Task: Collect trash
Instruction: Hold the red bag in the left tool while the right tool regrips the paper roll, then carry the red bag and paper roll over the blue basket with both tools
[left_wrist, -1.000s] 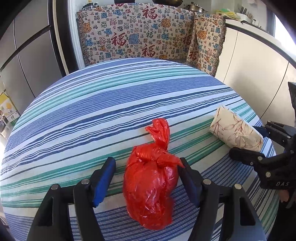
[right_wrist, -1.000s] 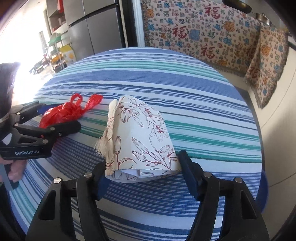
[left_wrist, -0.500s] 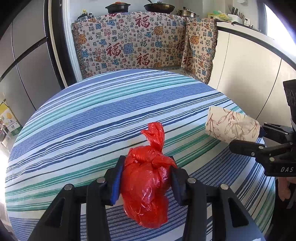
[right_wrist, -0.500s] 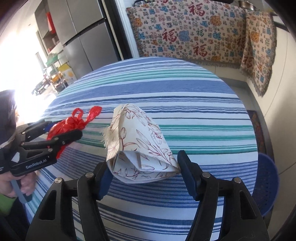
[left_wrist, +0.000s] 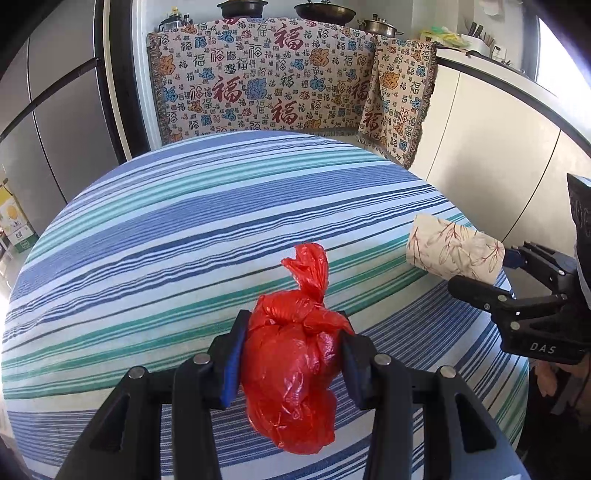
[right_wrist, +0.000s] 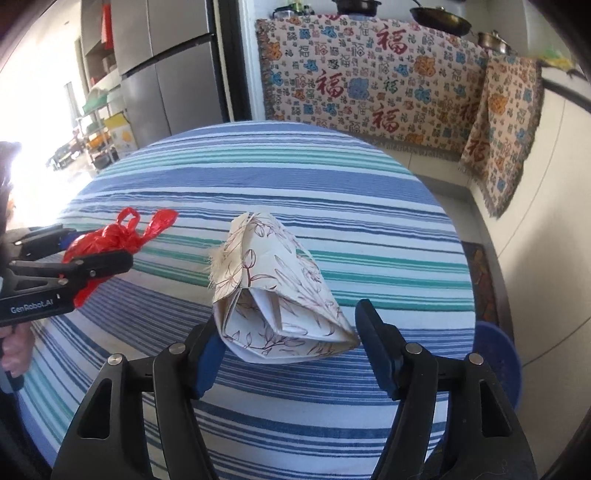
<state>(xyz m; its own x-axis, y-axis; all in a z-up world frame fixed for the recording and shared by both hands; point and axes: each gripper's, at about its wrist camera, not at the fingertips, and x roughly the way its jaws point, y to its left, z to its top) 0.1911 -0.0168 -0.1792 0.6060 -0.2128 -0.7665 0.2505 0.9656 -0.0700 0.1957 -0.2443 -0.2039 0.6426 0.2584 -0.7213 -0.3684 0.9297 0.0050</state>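
Left gripper (left_wrist: 291, 354), angled downward, fingers clamped on knotted red plastic bag (left_wrist: 291, 369) above striped tabletop (left_wrist: 184, 229); right gripper (right_wrist: 290, 347), likewise angled, fingers opening around floral paper bag (right_wrist: 280, 295), contact unclear.

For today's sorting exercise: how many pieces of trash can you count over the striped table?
2. A red plastic bag clamped in the left hand-held gripper; a floral paper bag between the opening jaws of the right hand-held gripper. None seems hidden.
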